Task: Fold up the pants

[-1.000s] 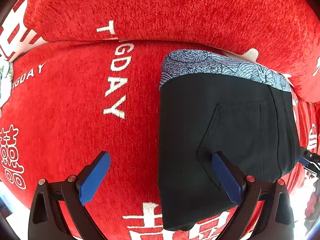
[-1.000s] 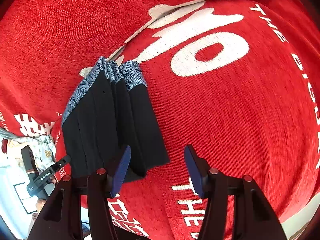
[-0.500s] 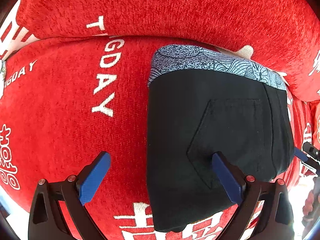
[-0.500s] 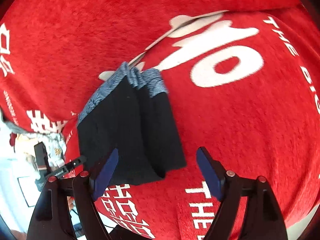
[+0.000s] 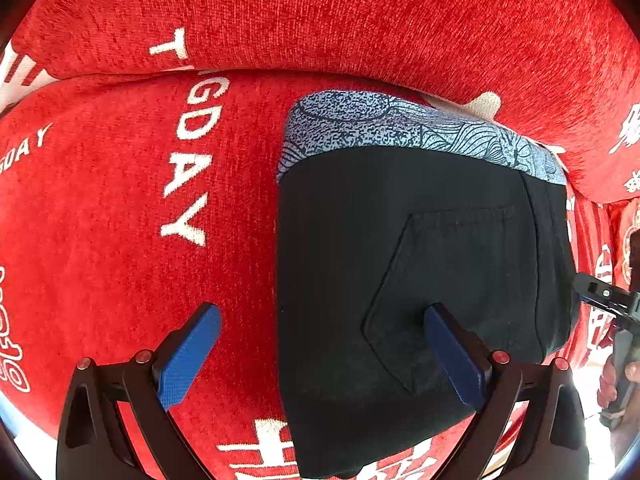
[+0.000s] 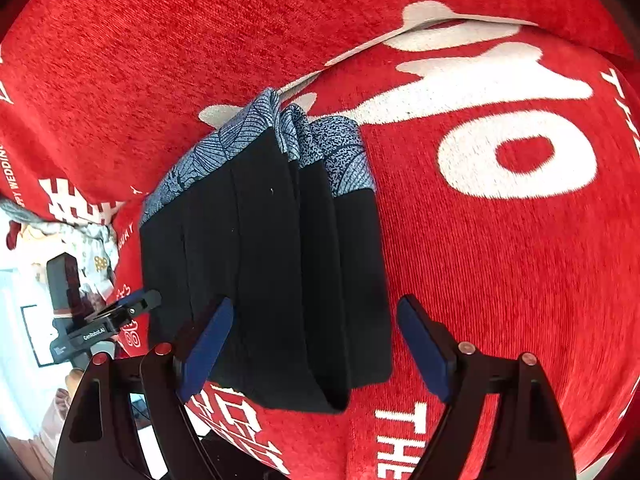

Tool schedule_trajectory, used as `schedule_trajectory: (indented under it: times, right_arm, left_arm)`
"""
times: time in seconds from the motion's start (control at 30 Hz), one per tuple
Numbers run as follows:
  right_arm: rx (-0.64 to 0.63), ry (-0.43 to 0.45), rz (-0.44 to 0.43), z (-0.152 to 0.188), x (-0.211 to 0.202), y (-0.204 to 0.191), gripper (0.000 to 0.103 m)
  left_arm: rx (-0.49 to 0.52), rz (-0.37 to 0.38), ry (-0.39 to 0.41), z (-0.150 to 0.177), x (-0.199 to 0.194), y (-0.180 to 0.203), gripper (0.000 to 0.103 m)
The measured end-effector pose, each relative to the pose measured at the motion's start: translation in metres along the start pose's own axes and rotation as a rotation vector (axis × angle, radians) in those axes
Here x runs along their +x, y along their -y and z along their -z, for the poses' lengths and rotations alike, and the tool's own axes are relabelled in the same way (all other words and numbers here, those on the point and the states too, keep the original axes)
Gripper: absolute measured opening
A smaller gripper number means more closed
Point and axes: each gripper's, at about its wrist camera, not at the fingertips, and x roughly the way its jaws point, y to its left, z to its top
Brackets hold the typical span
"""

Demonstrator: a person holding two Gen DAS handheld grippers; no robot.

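The black pants (image 5: 400, 280) with a blue-grey patterned waistband lie folded into a compact stack on the red sofa seat (image 5: 100, 240), back pocket up. In the right wrist view the pants (image 6: 272, 264) show several stacked layers. My left gripper (image 5: 320, 344) is open and empty, straddling the stack's left edge, its right finger over the pocket. My right gripper (image 6: 312, 344) is open and empty, its jaws wide around the stack's near right corner. Each gripper shows at the edge of the other's view: the right one (image 5: 600, 296) and the left one (image 6: 120, 312).
The red sofa backrest (image 5: 360, 20) with white lettering rises right behind the pants. The seat's front edge runs just below the grippers. A pale floor and some cloth (image 6: 80, 240) lie off the left end of the sofa.
My right gripper has opened wider and shifted left, so its jaws now straddle the stack's near right corner. The left gripper has barely moved. The pants lie still.
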Motion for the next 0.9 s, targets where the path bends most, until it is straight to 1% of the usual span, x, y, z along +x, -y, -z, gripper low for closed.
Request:
schedule_trajectory:
  times: [0.07, 0.13, 0.17, 0.23, 0.37, 0.57, 0.7, 0.8, 0.83, 0.87, 0.9]
  right_arm:
    - [-0.010, -0.017, -0.002, -0.004, 0.004, 0.000, 0.087]
    - [-0.021, -0.031, -0.015, -0.005, 0.005, 0.001, 0.087]
    - [-0.024, -0.036, -0.024, -0.007, 0.006, 0.001, 0.087]
    - [-0.028, -0.046, -0.063, -0.011, 0.008, 0.004, 0.087]
    - [-0.023, -0.077, -0.128, -0.020, 0.018, 0.009, 0.087]
    - [-0.040, -0.128, -0.225, -0.028, 0.035, 0.013, 0.089]
    - [-0.061, -0.164, -0.298, -0.037, 0.047, 0.009, 0.091]
    - [-0.027, -0.160, -0.323, -0.039, 0.051, 0.012, 0.092]
    - [-0.002, -0.152, -0.318, -0.038, 0.051, 0.013, 0.090]
    - [0.009, -0.147, -0.305, -0.038, 0.048, 0.016, 0.083]
    - [0.012, -0.139, -0.269, -0.036, 0.046, 0.015, 0.079]
  left_arm:
    - [-0.004, 0.053, -0.009, -0.003, 0.001, -0.002, 0.102]
    - [-0.003, 0.129, -0.007, -0.006, 0.000, -0.007, 0.102]
    - [-0.003, 0.152, -0.007, -0.008, 0.000, -0.010, 0.102]
    - [-0.014, 0.214, -0.022, -0.011, 0.003, -0.019, 0.102]
    - [-0.020, 0.280, -0.049, -0.017, 0.014, -0.025, 0.102]
    - [0.033, 0.296, -0.079, -0.028, 0.039, -0.008, 0.102]
    - [0.040, 0.286, -0.045, -0.027, 0.043, 0.004, 0.102]
    - [0.025, 0.285, -0.033, -0.024, 0.042, 0.003, 0.102]
    - [0.025, 0.277, -0.033, -0.024, 0.042, 0.003, 0.102]
    - [0.023, 0.265, -0.038, -0.024, 0.043, 0.005, 0.102]
    - [0.018, 0.250, -0.041, -0.025, 0.043, 0.007, 0.102]
